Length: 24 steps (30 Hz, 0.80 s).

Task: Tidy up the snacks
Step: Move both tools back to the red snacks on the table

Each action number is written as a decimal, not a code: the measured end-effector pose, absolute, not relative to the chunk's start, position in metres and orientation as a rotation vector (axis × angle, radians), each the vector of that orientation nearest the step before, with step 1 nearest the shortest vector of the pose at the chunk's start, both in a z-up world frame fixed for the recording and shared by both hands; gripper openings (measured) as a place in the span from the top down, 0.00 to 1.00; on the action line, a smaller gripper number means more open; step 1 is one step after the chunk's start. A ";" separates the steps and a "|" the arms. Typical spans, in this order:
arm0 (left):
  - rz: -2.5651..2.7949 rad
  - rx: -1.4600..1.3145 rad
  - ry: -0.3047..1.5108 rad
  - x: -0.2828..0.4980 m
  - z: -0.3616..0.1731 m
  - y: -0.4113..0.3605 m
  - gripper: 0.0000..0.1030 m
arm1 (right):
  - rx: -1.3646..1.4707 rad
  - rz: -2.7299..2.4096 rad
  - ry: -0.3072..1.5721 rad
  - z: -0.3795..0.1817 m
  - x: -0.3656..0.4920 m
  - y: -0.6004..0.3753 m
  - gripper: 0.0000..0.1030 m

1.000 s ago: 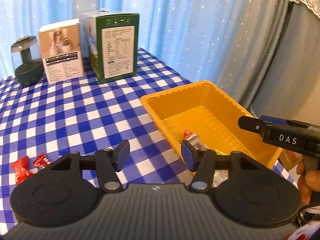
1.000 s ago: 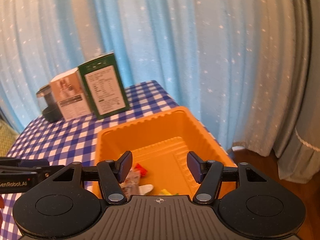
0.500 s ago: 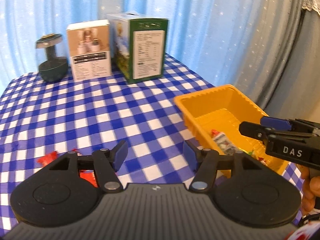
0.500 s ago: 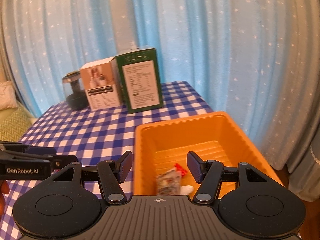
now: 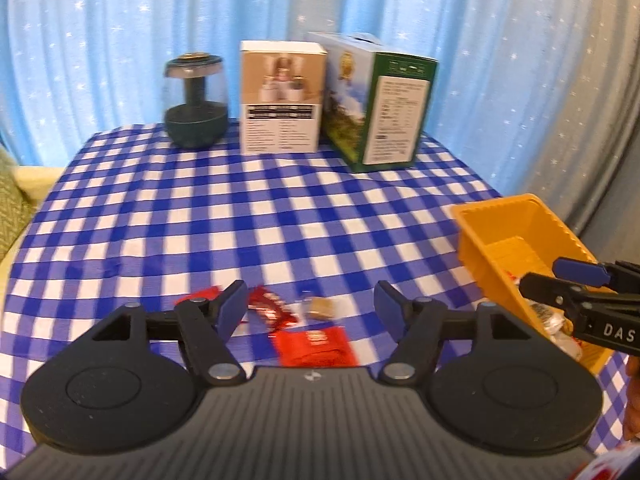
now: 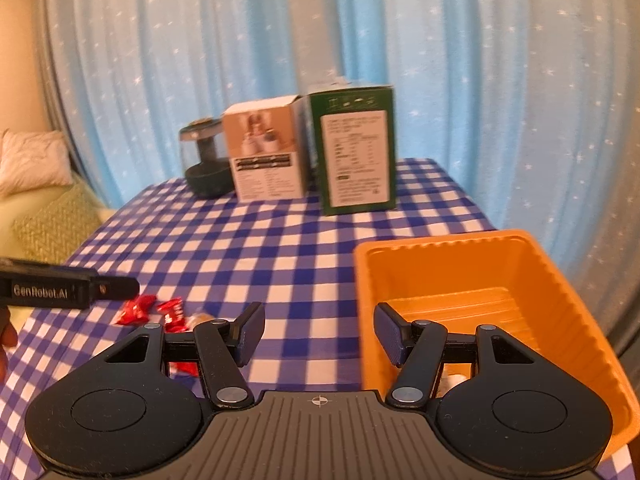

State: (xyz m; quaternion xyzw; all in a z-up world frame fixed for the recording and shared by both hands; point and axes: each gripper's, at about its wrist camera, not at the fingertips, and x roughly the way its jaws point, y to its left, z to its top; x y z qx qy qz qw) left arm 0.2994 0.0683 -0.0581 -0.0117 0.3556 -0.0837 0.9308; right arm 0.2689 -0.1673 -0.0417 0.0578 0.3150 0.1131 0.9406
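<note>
- The left tool [image 5: 310, 308] is hovering over the blue-and-white checked desk [image 5: 240, 220], its jaws released with nothing between them; they have just been opening wider.
- Loose snacks are lying on the desk in front of that tool, to the left of the orange tray [image 5: 516, 248].
- A red-wrapped candy [image 5: 269, 310] is lying just past the left tool's left finger, its long axis slanting from upper left to lower right in the left wrist view.
- A second red candy [image 5: 200, 295] is showing partly behind that same finger, farther from the tray.
- A small tan snack in clear wrap [image 5: 320, 307] is sitting just beside the first candy, on the tray side; its facing is too blurred to tell.
- A flat red packet [image 5: 316, 342] is lying nearest the tool body, its long side running roughly across the view.
- The right tool [image 6: 319, 338] is hanging at the tray's left wall, its jaws parted and gripping nothing.
- Wrapped snacks [image 5: 556, 320] are already lying in the tray's near end, partly hidden.
- Well behind the tray, a green carton [image 6: 356, 152], a white-and-tan box [image 6: 266, 152] and a dark lidded jar [image 6: 206, 160] are standing upright in a row before the blue starred curtain [image 6: 440, 60].
</note>
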 end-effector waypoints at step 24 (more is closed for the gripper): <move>-0.063 0.098 0.824 0.301 -0.092 0.139 0.29 | -0.151 0.628 0.751 -0.093 0.303 -0.077 0.41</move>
